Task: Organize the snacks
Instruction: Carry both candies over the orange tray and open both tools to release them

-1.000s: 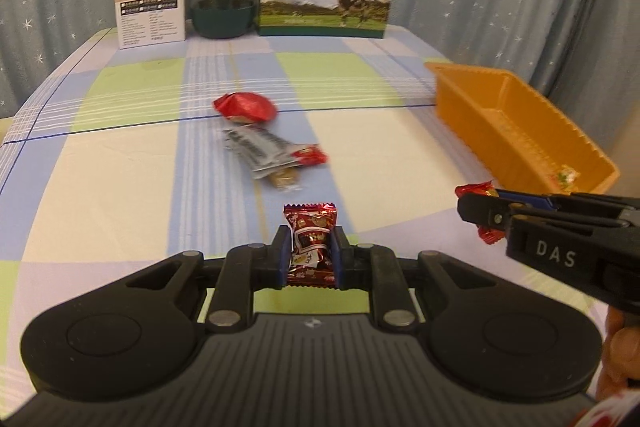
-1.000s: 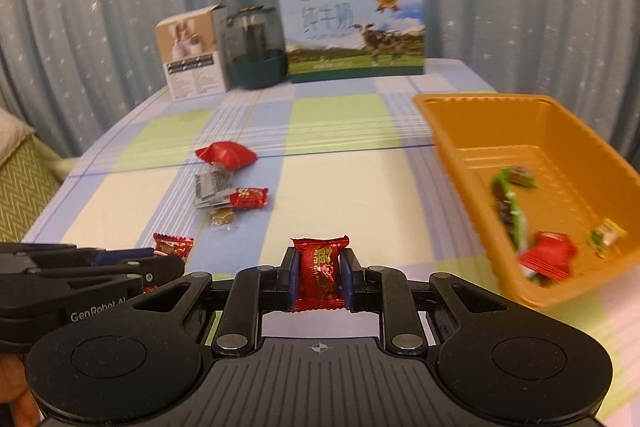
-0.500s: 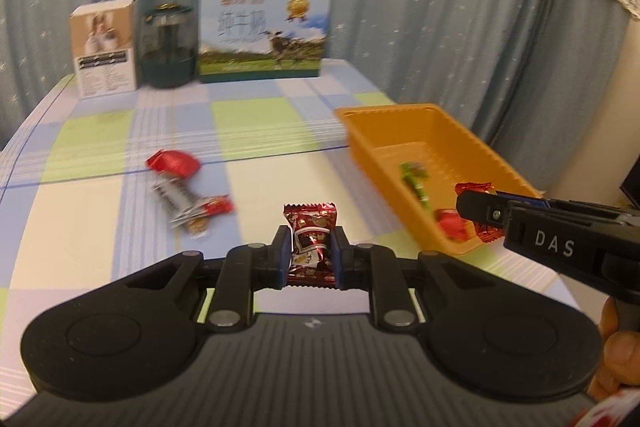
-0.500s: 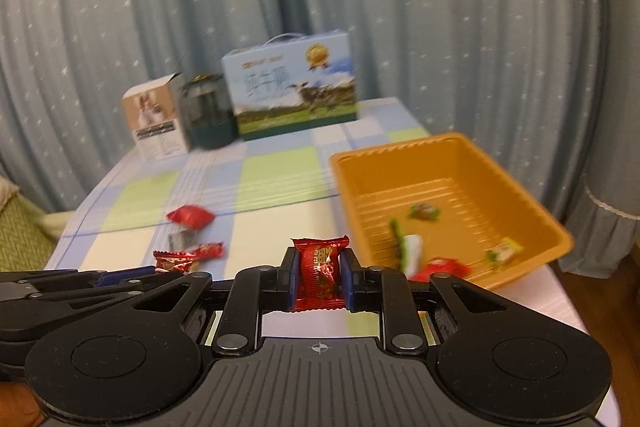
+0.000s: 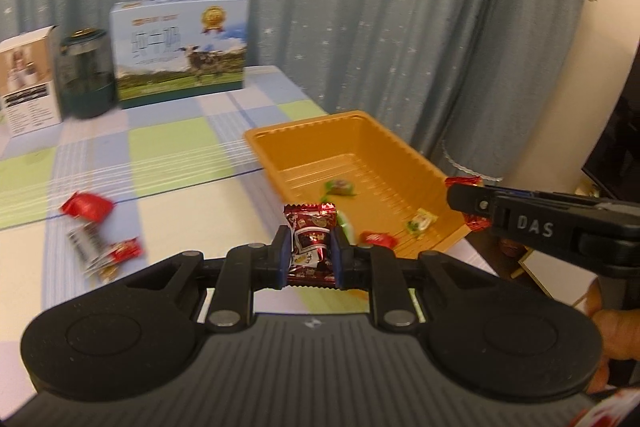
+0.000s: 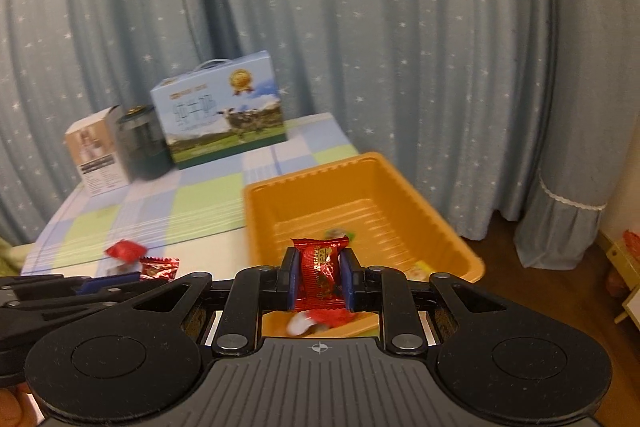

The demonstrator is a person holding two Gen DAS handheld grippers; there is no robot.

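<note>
Left gripper (image 5: 310, 253) clamped on dark red candy (image 5: 311, 239) at orange tray's (image 5: 304, 139) near corner, right gripper (image 6: 320, 279) pinching bright red candy (image 6: 320, 277) above tray interior.

curtain (image 6: 400, 47): blue-grey, white stars | table (image 5: 172, 147): checked cloth | floor (image 6: 560, 267): brown wood | light: warm

1. The print on the milk carton (image 5: 180, 47) is too blurred to read.
2. The small white box (image 5: 28, 83) is cut by the left edge.
3. The loose wrappers (image 5: 100, 251) smear together on the table.
4. The right gripper (image 6: 320, 283) hides part of the orange tray (image 6: 448, 227).
</note>
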